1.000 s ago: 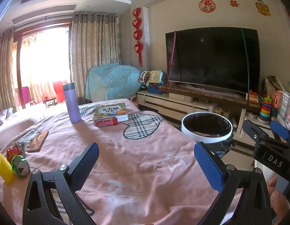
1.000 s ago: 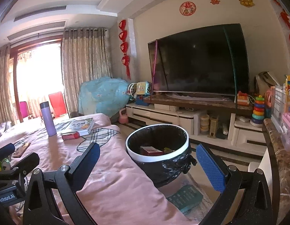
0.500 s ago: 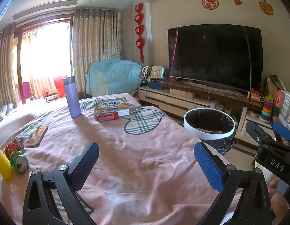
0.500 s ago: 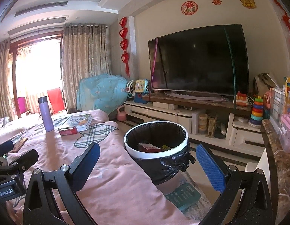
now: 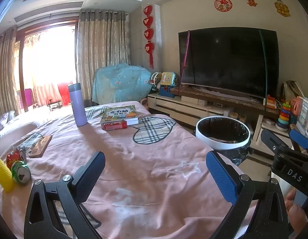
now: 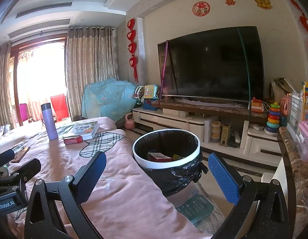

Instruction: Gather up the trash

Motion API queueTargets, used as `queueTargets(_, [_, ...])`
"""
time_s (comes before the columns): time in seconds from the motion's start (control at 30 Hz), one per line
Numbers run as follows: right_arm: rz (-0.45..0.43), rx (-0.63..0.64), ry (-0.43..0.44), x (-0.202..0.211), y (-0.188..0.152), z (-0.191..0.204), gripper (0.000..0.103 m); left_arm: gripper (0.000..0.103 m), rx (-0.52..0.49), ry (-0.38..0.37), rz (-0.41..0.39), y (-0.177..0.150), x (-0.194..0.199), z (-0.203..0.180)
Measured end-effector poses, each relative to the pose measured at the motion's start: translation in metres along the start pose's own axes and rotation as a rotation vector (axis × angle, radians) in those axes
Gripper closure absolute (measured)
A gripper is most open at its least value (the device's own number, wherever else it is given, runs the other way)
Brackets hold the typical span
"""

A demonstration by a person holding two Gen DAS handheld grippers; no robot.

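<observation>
A white-rimmed trash bin (image 6: 165, 165) with a black bag stands beside the table's right edge; a red box and other scraps lie inside. It also shows in the left wrist view (image 5: 222, 139). A red can (image 5: 114, 125) lies on its side by the book, also in the right wrist view (image 6: 72, 139). A green can (image 5: 21, 172), a red can (image 5: 14, 157) and a yellow foam net (image 5: 3, 178) sit at the table's left edge. My left gripper (image 5: 154, 177) is open and empty over the pink cloth. My right gripper (image 6: 156, 175) is open and empty, in front of the bin.
A purple flask (image 5: 77, 104), a stack of books (image 5: 120, 114) and a wooden board (image 5: 40, 146) are on the pink tablecloth (image 5: 150, 179). A TV (image 6: 211, 63) on a low cabinet stands behind the bin. A marble counter (image 6: 295, 171) is at the right.
Both grippers have drawn back and tilted slightly; the table, cans and bin now sit a little lower in view. Both stay open and empty.
</observation>
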State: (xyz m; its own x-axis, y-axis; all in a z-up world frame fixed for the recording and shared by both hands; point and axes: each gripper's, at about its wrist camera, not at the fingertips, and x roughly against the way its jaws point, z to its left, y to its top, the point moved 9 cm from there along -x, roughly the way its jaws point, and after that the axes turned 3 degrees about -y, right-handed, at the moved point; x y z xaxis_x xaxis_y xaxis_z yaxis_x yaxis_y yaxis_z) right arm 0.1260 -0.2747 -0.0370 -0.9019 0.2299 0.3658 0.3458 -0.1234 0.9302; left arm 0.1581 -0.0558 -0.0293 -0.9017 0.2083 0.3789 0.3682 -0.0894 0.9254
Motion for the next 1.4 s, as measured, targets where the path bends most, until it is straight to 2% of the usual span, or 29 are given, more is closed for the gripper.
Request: queueTargets(1.4, [0.001, 0.000, 0.009, 0.0011, -0.0002, 0.0037, 0.000, 0.001, 0.000, -0.002, 0.002, -0.0004, 0.0002, 0.0007])
